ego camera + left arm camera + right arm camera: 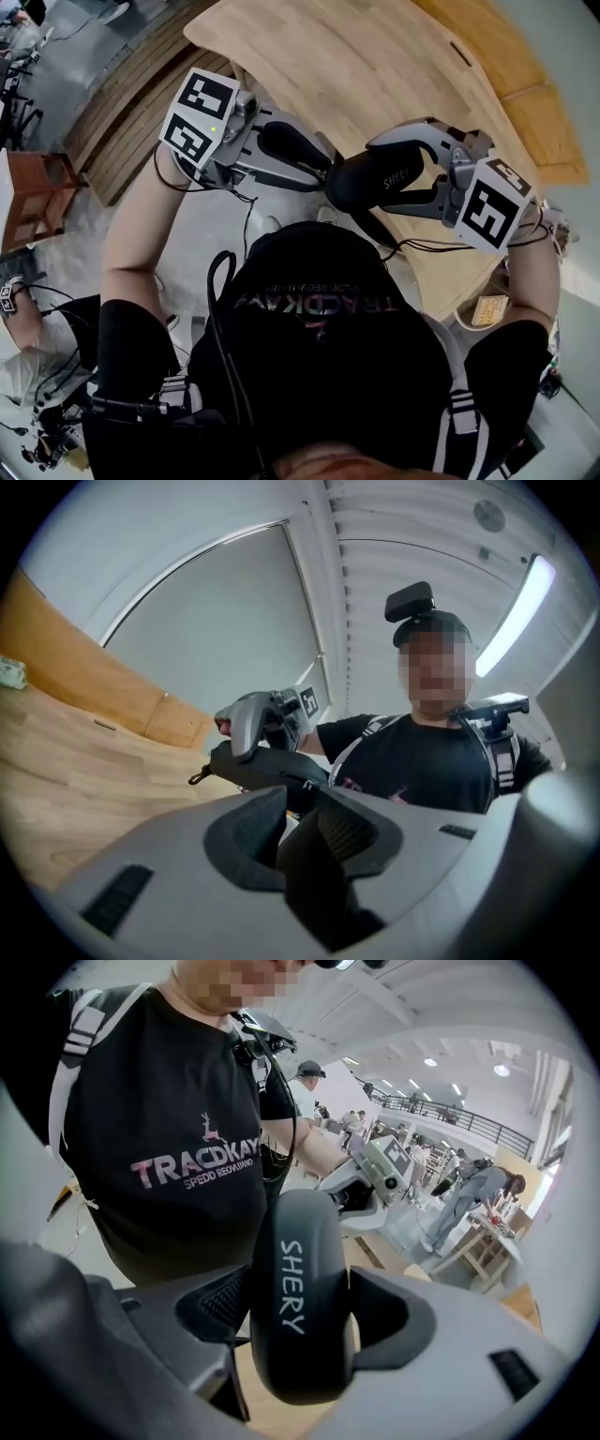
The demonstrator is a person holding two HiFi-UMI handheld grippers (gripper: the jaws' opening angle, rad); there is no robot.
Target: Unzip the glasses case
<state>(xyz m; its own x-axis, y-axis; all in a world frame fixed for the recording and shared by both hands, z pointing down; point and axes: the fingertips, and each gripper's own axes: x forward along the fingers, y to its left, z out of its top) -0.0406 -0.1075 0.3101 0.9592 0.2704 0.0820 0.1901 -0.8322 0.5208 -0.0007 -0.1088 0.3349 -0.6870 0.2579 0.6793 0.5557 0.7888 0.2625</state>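
Observation:
A black glasses case [361,183] printed "SHERY" hangs in the air in front of the person's chest, above the near edge of the table. My right gripper [380,178] is shut on it, one pad on each broad side. In the right gripper view the case [298,1241] stands on end between the jaws of the right gripper [300,1335]. My left gripper [319,161] points at the case from the left, jaws parted with nothing between them. In the left gripper view the left gripper [300,813] faces the case [272,769], whose zipper pull [197,778] dangles at its left end.
A light wooden table [375,66] lies beyond both grippers. A wooden stool [37,192] stands at the far left on the floor. Cables hang from both grippers. Other people [469,1194] and workbenches show far off in the right gripper view.

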